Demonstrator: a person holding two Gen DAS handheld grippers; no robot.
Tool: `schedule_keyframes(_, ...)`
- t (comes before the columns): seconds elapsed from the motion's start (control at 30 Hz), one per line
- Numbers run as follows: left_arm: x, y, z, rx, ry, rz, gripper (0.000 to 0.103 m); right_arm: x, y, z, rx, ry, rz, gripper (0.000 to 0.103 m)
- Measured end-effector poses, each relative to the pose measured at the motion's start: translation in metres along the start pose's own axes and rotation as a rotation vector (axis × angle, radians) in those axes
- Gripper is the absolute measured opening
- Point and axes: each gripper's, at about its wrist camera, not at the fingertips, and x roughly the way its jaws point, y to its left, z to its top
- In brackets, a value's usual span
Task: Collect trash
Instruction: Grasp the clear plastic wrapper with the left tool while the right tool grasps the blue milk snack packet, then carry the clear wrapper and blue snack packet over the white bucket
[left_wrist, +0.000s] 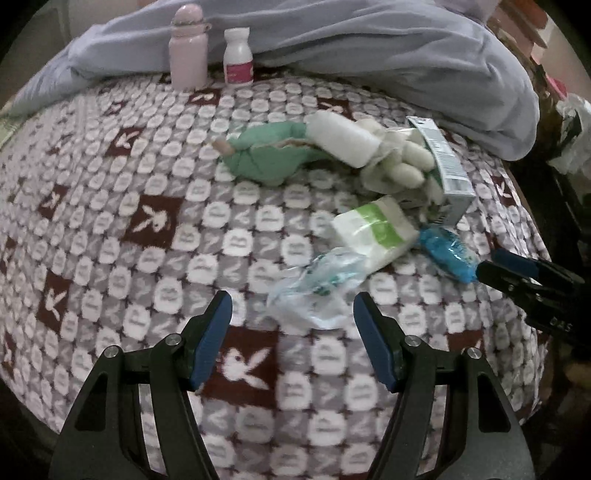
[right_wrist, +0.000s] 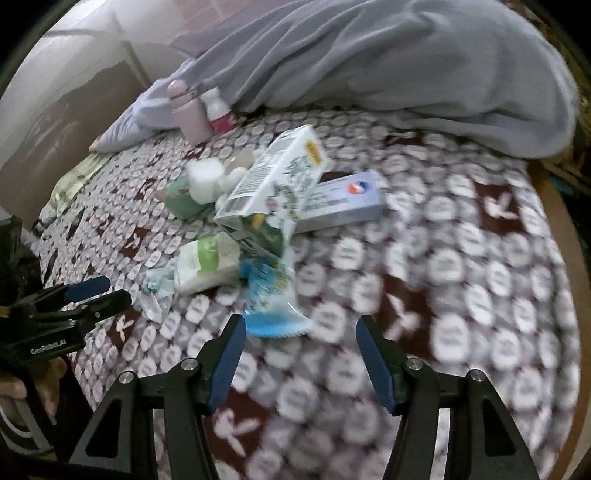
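Note:
A heap of trash lies on the patterned blanket (left_wrist: 147, 221). A clear crumpled plastic wrapper (left_wrist: 314, 291) lies just ahead of my open left gripper (left_wrist: 291, 306). Behind it are a white-and-green tissue pack (left_wrist: 376, 229), a blue wrapper (left_wrist: 447, 251), a carton (left_wrist: 443, 166), white rolls (left_wrist: 343, 140) and a green cloth (left_wrist: 266, 155). My right gripper (right_wrist: 299, 332) is open, with the blue wrapper (right_wrist: 273, 306) between its fingertips, lying on the blanket. The carton (right_wrist: 277, 181), a pale blue box (right_wrist: 340, 203) and the tissue pack (right_wrist: 207, 262) lie beyond. The left gripper (right_wrist: 99, 291) shows at the left.
A pink bottle (left_wrist: 186, 55) and a white bottle with a pink label (left_wrist: 238, 59) stand at the back. A lilac-grey duvet (left_wrist: 369, 55) is bunched along the far side. The bed's edge falls off at the right (right_wrist: 561, 258), with dark clutter beyond.

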Motion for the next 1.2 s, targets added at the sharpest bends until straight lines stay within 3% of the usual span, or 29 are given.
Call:
schedule_keyframes(0.3,0.026,0.0,0.006,0.019,0.032,-0.069,0.067,0.034,0.008,0.016,-0.01,0.021,0.022,0.059)
schedule_keyframes(0.33,0.03,-0.001,0.006,0.026,0.041,-0.082,0.066,0.038,0.007,0.016,-0.006,0.022,0.015,0.057)
schedule_keyframes(0.37,0.037,-0.003,0.006,0.036,0.062,-0.092,0.066,0.042,0.008,0.016,-0.008,0.025,0.011,0.048)
schedule_keyframes(0.43,0.046,-0.005,0.004,0.049,0.083,-0.089,0.048,0.047,0.011,0.014,-0.025,0.022,-0.004,0.042)
schedule_keyframes(0.53,0.045,-0.005,0.002,0.051,0.077,-0.058,0.031,0.043,0.013,0.01,-0.052,-0.002,-0.024,0.033)
schedule_keyframes(0.63,0.034,-0.003,0.004,0.024,0.066,-0.077,0.018,0.024,0.012,0.005,-0.057,-0.041,-0.009,0.032)
schedule_keyframes(0.83,0.007,-0.022,0.005,0.042,0.017,-0.087,0.016,-0.016,0.009,-0.013,-0.064,-0.093,-0.017,0.032)
schedule_keyframes(1.2,-0.02,-0.093,0.005,0.113,-0.039,-0.14,0.016,-0.078,-0.014,-0.037,-0.033,-0.174,-0.095,0.032)
